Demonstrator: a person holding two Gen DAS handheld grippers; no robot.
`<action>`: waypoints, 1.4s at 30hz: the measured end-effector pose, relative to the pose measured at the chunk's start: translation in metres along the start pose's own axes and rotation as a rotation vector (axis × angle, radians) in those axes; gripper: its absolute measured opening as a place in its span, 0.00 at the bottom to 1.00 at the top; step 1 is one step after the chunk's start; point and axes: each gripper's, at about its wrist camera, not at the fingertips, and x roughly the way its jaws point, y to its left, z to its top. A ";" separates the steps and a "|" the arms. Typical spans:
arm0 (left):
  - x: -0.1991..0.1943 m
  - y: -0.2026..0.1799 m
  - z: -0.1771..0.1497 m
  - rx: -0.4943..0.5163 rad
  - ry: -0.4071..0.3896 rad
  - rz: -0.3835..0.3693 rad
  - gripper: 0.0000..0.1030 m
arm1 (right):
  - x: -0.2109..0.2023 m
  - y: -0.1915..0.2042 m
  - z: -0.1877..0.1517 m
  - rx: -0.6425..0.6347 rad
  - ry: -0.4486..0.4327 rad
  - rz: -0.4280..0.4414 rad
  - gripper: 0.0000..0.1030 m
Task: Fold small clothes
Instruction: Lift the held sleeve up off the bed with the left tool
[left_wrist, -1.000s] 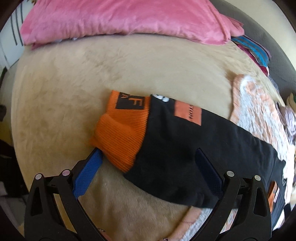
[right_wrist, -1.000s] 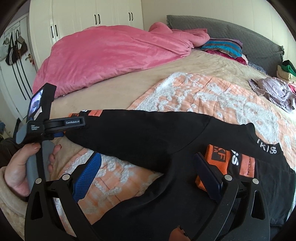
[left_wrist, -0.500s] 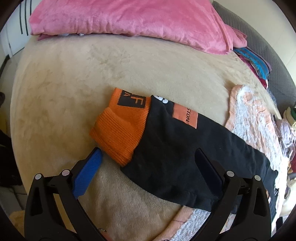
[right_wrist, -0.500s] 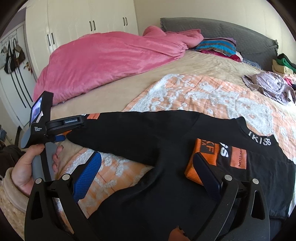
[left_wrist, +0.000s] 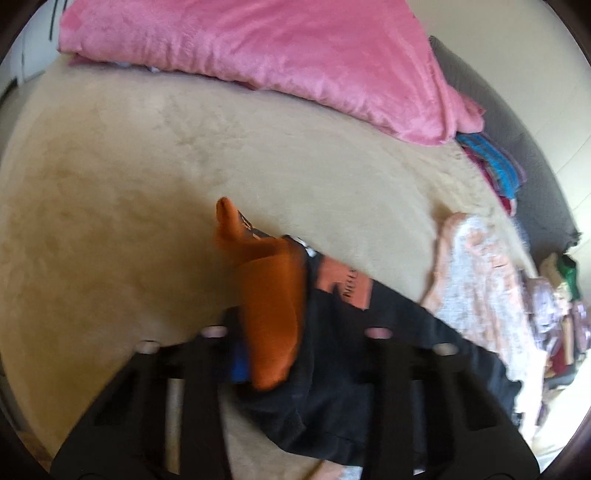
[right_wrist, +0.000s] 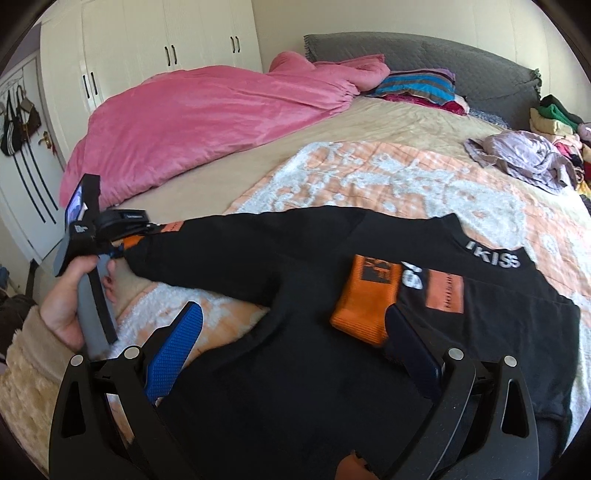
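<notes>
While right tongs (right_wrist: 291, 332) gape, left tongs (left_wrist: 295, 347) pinch orange cuff (left_wrist: 271, 306).

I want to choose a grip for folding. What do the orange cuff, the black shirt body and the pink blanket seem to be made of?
Orange cuff: ribbed knit, matte; fine parallel ridges show.
Black shirt body: probably smooth cotton-like jersey, matte; it lies flat with soft creases.
Pink blanket: plush, velvety fabric with a slight sheen; light and dark patches shift across its folds.
</notes>
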 end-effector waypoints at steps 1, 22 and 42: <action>-0.001 -0.001 0.000 -0.001 -0.004 -0.012 0.11 | -0.003 -0.003 -0.001 0.001 -0.001 -0.005 0.96; -0.065 -0.111 -0.035 0.242 -0.037 -0.473 0.06 | -0.047 -0.085 -0.033 0.204 -0.093 -0.066 0.96; -0.070 -0.189 -0.105 0.476 0.142 -0.728 0.06 | -0.084 -0.151 -0.051 0.407 -0.145 -0.167 0.96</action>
